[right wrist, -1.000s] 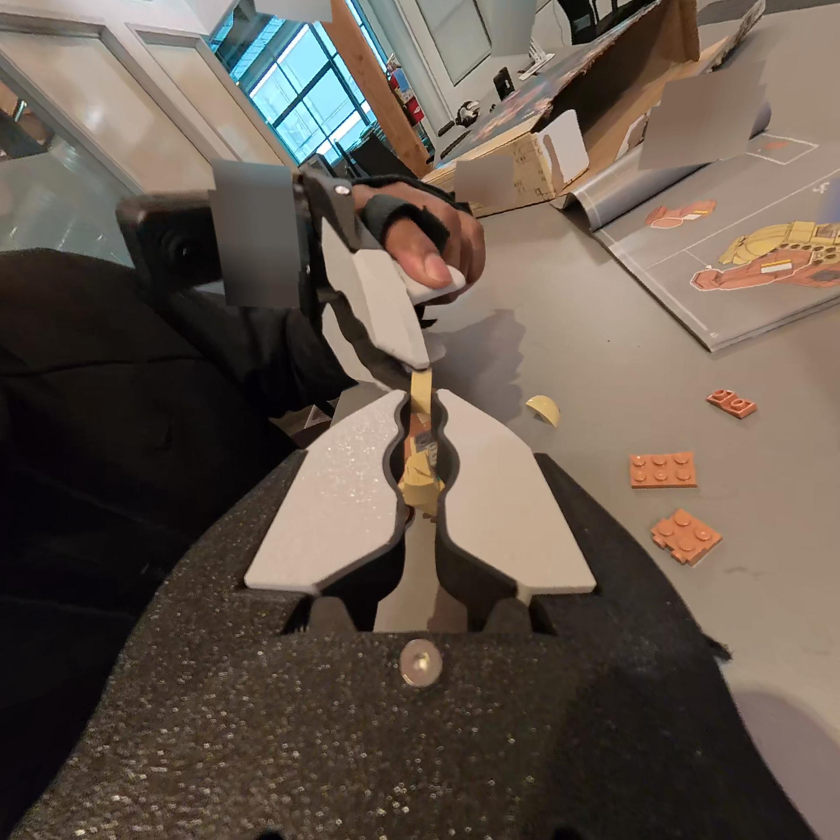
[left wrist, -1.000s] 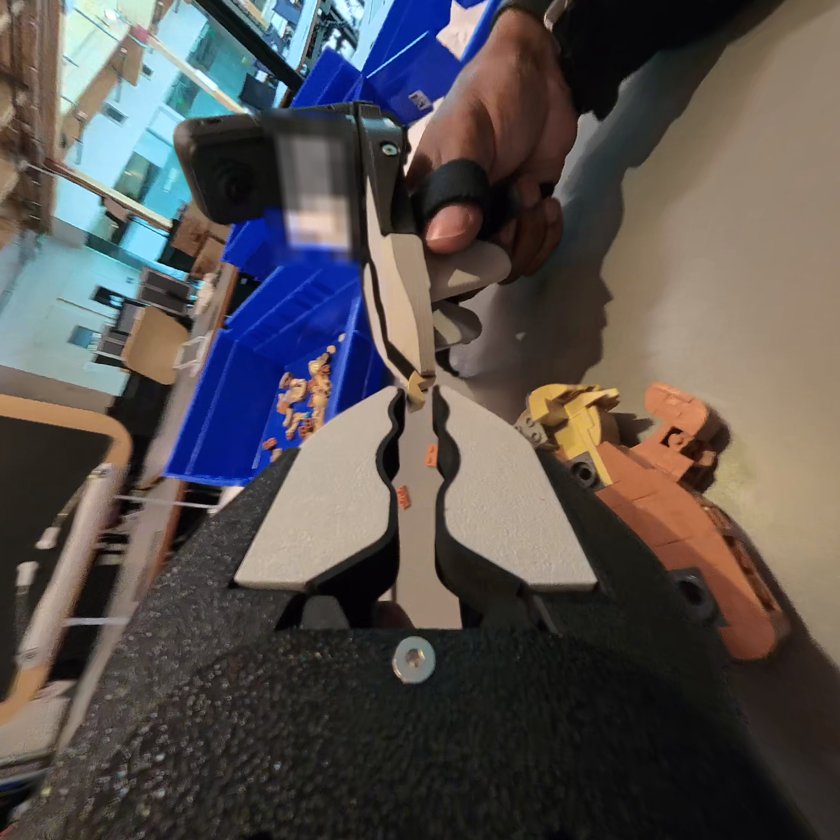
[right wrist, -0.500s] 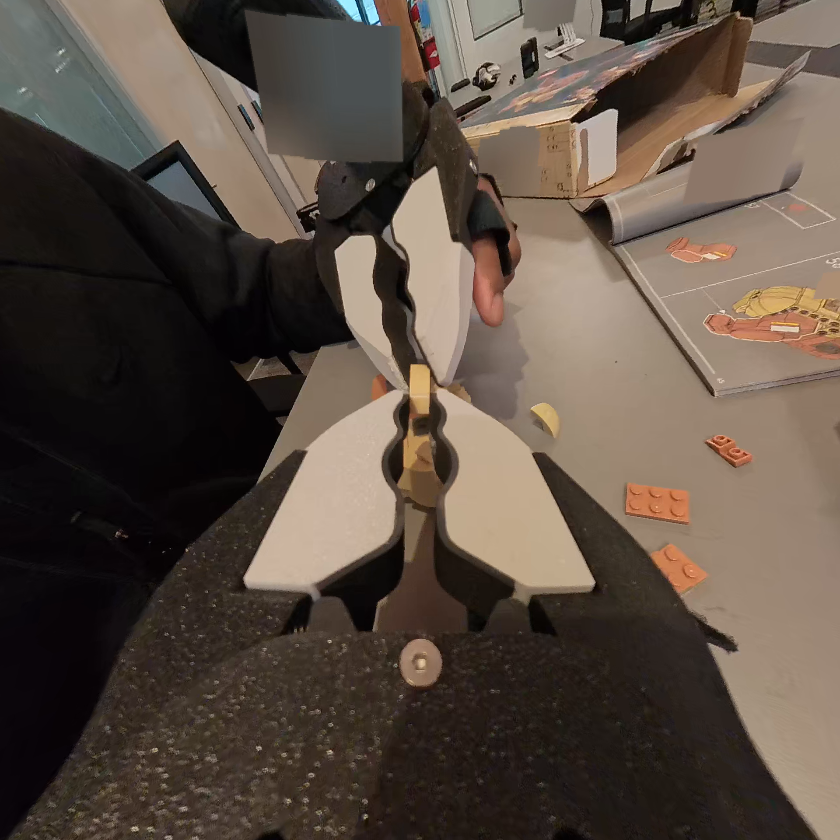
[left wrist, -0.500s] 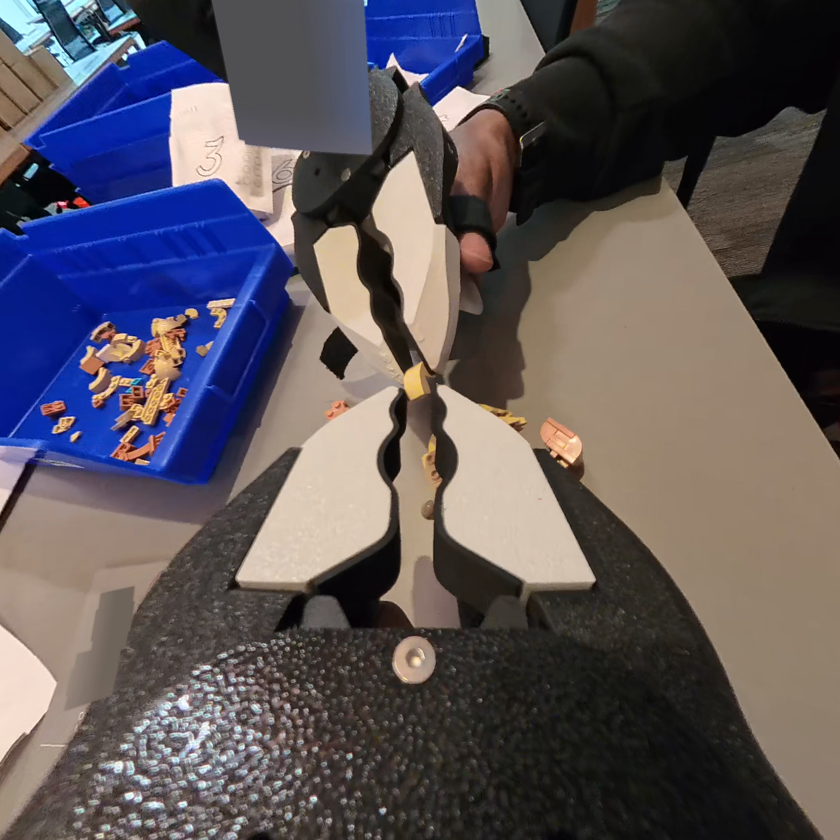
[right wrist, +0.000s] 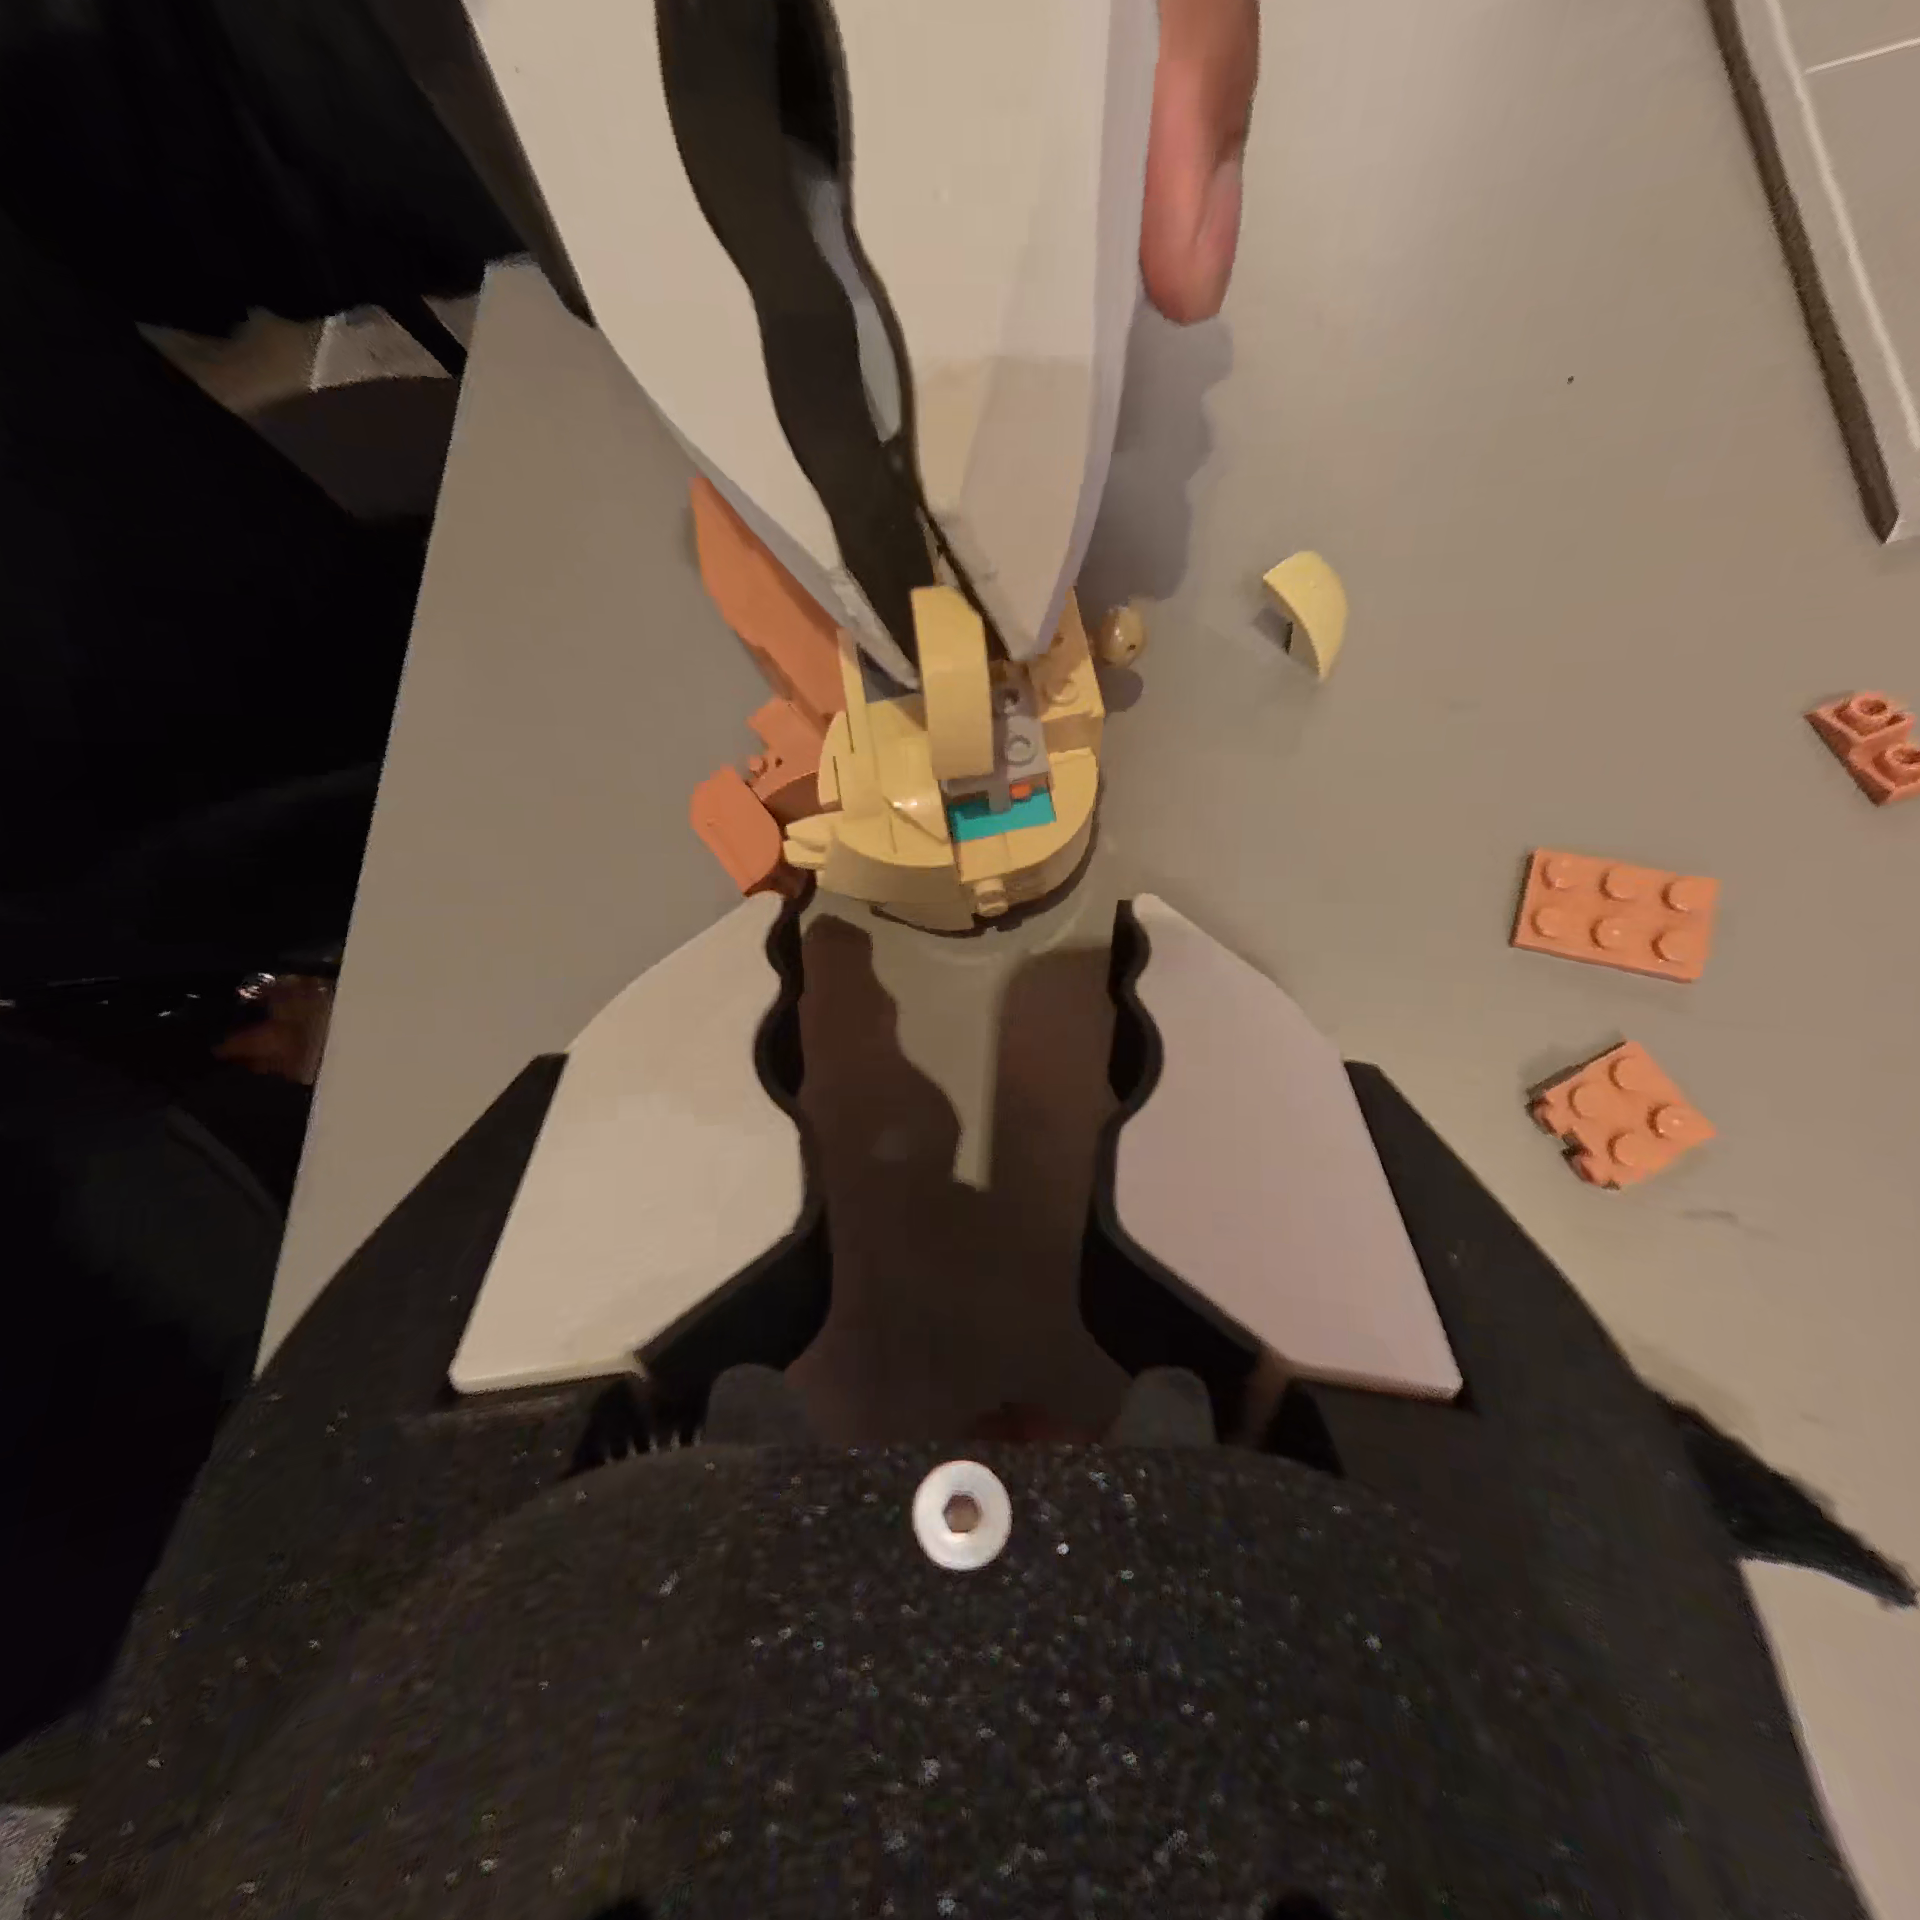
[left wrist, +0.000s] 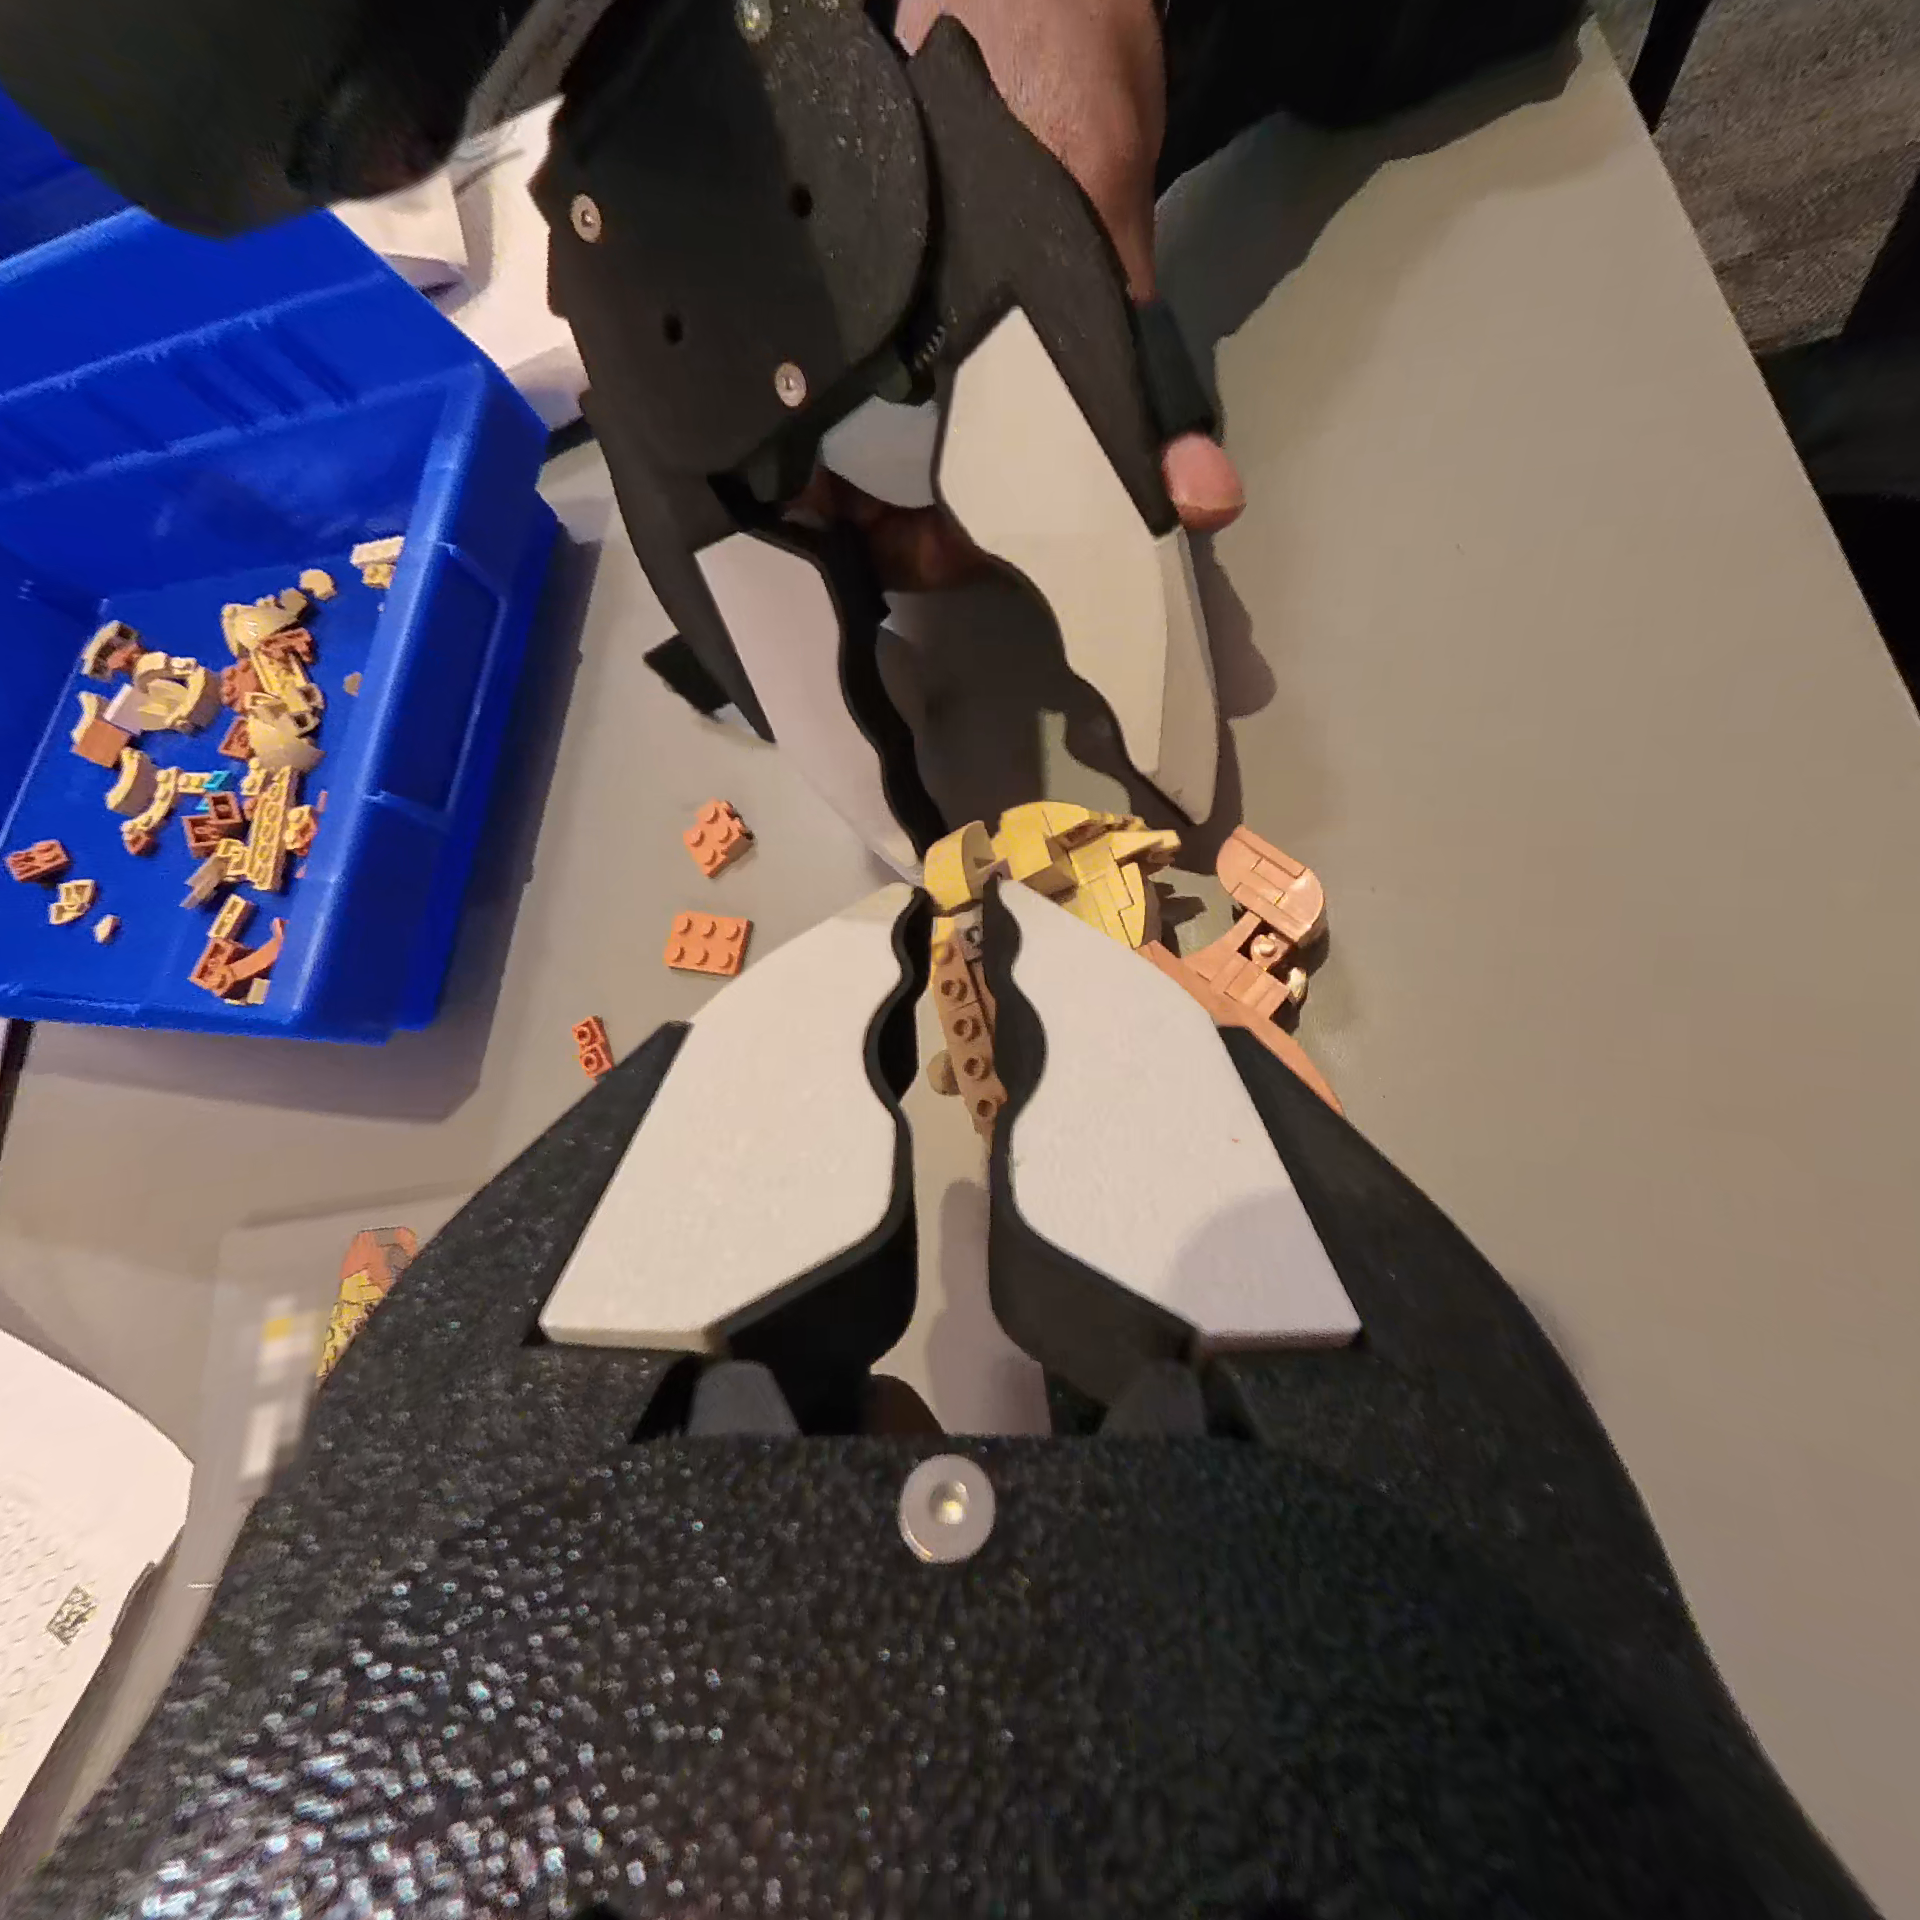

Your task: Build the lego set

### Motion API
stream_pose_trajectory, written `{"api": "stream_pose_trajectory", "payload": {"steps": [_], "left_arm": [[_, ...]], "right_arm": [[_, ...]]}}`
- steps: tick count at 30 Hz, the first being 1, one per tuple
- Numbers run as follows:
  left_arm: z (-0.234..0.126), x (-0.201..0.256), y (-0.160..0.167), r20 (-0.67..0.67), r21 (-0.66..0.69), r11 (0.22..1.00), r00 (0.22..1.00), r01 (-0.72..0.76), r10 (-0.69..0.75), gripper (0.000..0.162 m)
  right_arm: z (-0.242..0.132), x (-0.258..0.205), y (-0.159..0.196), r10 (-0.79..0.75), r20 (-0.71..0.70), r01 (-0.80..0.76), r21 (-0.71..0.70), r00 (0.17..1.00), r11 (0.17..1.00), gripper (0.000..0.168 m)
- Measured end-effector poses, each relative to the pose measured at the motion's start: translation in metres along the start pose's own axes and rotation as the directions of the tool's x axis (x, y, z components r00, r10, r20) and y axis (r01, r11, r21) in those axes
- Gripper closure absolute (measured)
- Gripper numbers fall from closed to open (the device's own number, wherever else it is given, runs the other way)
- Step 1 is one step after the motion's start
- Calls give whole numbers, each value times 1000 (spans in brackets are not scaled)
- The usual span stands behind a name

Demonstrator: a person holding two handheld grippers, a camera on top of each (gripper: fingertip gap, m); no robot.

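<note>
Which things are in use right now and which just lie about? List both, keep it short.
In use:
- left gripper, shut on the tan curved piece
- lego model, which that piece meets
- right gripper, open, next to the model

Lying about:
- orange plates
- tan dome piece
- blue bin of loose bricks

Dim, warm indoor light from overhead. Soft dark shadows on the grey table (right wrist: pixel 1455 520) beneath the right gripper (right wrist: pixel 956 914). Speckled glare across the left gripper (left wrist: pixel 951 904) housing, lower left. Strong wide-angle bending at edges. Slight motion blur in the right wrist view; near housings out of focus.
</note>
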State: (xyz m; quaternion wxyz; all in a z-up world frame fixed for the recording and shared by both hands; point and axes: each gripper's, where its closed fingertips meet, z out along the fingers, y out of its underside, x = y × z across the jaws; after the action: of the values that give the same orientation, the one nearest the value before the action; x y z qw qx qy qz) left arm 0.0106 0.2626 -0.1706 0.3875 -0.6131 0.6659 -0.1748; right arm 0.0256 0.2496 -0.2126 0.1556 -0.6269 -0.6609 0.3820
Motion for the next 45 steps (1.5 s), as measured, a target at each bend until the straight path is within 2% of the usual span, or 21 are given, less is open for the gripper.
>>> {"api": "stream_pose_trajectory", "payload": {"steps": [6, 12, 17, 23, 28, 34, 45], "left_arm": [[3, 1, 5, -15, -40, 999, 1000, 3, -4, 153], [3, 2, 8, -23, -54, 999, 1000, -4, 2, 153], [4, 3, 11, -23, -62, 998, 1000, -19, 18, 153], [3, 4, 10, -24, -59, 998, 999, -31, 30, 153], [-1, 6, 11, -28, -70, 995, 997, -77, 76, 153], [-7, 11, 5, -60, -55, 984, 984, -169, 166, 153], [-8, 15, 5, -114, -128, 939, 945, -319, 305, 152]], "right_arm": [[8, 0, -5, -34, -16, 34, -12, 999, 999, 105], [12, -6, -7, -74, 5, 74, -16, 997, 997, 110], [12, -8, -6, -93, -5, 92, -19, 996, 996, 98], [17, -7, -9, -85, -36, 84, -20, 996, 996, 102], [20, -8, -15, -99, -51, 99, 0, 994, 995, 110], [21, -8, -22, -116, -64, 118, 28, 991, 993, 110], [23, -10, -23, -173, -82, 175, 14, 981, 984, 110]]}}
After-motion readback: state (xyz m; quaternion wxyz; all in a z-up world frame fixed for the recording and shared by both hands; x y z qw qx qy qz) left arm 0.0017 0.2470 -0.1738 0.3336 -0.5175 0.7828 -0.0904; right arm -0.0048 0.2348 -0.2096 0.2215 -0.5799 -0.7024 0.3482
